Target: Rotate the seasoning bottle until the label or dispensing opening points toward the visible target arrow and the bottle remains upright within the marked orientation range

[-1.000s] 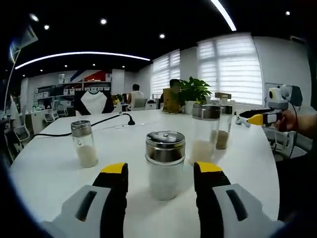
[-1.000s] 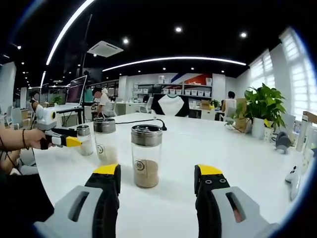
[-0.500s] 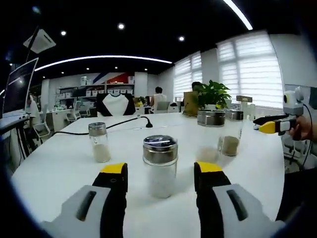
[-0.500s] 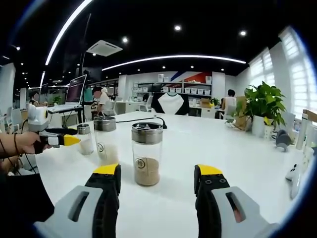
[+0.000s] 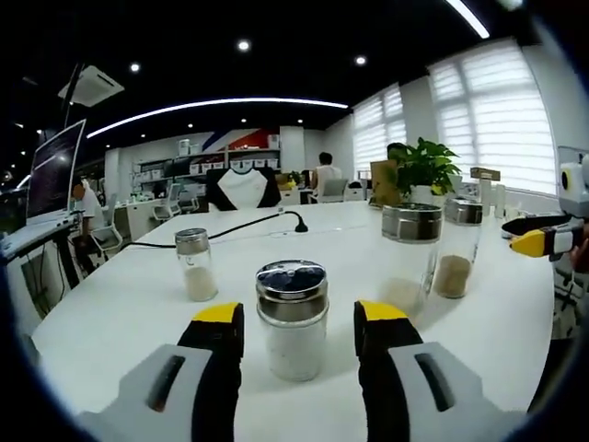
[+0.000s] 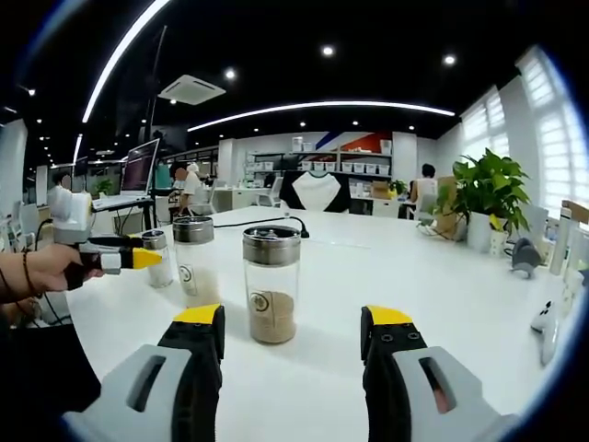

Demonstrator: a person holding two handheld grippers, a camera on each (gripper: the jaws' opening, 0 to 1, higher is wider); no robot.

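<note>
Left gripper view: left gripper (image 5: 297, 318) low over the white table (image 5: 110, 304), jaws apart, nothing held. A short bottle (image 5: 292, 319) with a metal lid and white powder stands upright between the yellow jaw tips, just ahead of them; cannot tell if either tip touches it. Small bottle (image 5: 195, 264), upright, farther back on the left, well apart. Two tall bottles on the right: clear tall one (image 5: 409, 260) with pale powder at its base, and beside it a brown-powder bottle (image 5: 456, 248). Right gripper (image 5: 543, 241) comes in at the right edge, yellow tip pointing toward the tall bottles, held off the table; its jaw state can't be read here. Black cable (image 5: 230, 228) runs across the far table. Plant (image 5: 425, 168) by the windows. Monitor (image 5: 57, 175) at left.

Right gripper view: right gripper (image 6: 294, 343) jaws apart, empty, low over the table (image 6: 442, 276). Brown-powder bottle (image 6: 271, 284) upright ahead, nearer the left jaw, not touched, round label mark facing the camera. Clear tall bottle (image 6: 195, 256) just behind it to the left. Small bottle (image 6: 156, 259) farther left, partly hidden by the left gripper (image 6: 129, 258), which is held by a hand (image 6: 41, 272) with its yellow tip pointing at the bottles. Plant (image 6: 488, 198) at right. No arrow mark can be made out on the table.
</note>
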